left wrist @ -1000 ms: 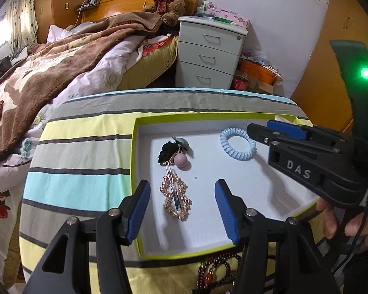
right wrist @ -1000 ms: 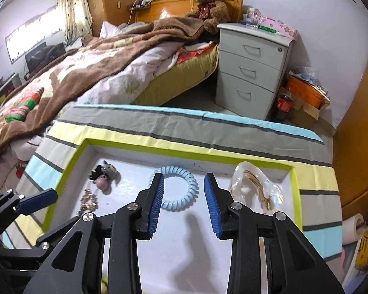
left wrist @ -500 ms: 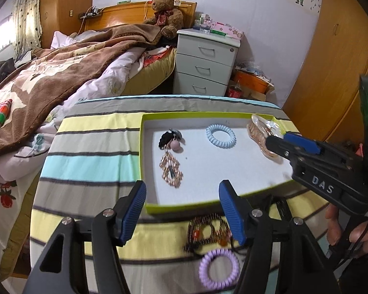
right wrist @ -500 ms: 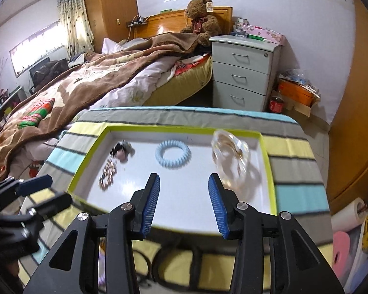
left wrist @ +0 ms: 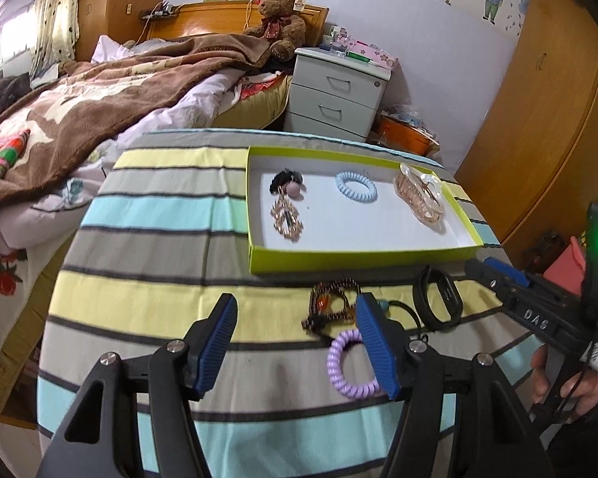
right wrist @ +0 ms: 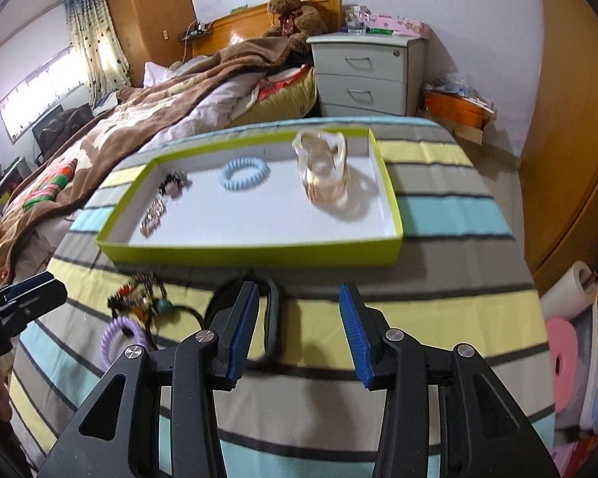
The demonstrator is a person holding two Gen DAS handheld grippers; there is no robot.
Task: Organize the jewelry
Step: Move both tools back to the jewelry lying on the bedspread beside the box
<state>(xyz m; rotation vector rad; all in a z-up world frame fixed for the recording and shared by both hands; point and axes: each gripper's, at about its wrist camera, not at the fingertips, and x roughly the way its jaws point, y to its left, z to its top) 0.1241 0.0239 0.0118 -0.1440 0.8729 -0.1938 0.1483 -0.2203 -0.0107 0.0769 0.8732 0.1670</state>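
A lime-green tray point(left wrist: 358, 257) with a white floor holds a black-and-pink hair tie point(left wrist: 287, 183), a gold clip point(left wrist: 286, 219), a blue coil tie point(left wrist: 357, 192) and a clear claw clip point(left wrist: 420, 197). In front of it on the striped cloth lie a beaded bracelet point(left wrist: 331, 306), a purple coil tie point(left wrist: 347, 366) and a black band point(left wrist: 438, 298). My left gripper point(left wrist: 295, 330) hovers open over the cloth, its right finger next to the purple tie. My right gripper point(right wrist: 297, 326) stands open and holds nothing, with the black band point(right wrist: 273, 318) by its left finger.
The striped cloth point(left wrist: 151, 306) covers a round table. A bed with a brown blanket point(left wrist: 99, 91) lies at left, with a white nightstand point(left wrist: 335, 95) behind. Wooden wardrobe doors point(right wrist: 570, 119) and pink rolls point(right wrist: 562, 354) stand at right. A hand point(left wrist: 554, 378) holds the right gripper.
Both grippers have drawn back from over the tray to the cloth in front of it. Their jaws stand wider. The loose bracelet, purple tie and black band have come into view.
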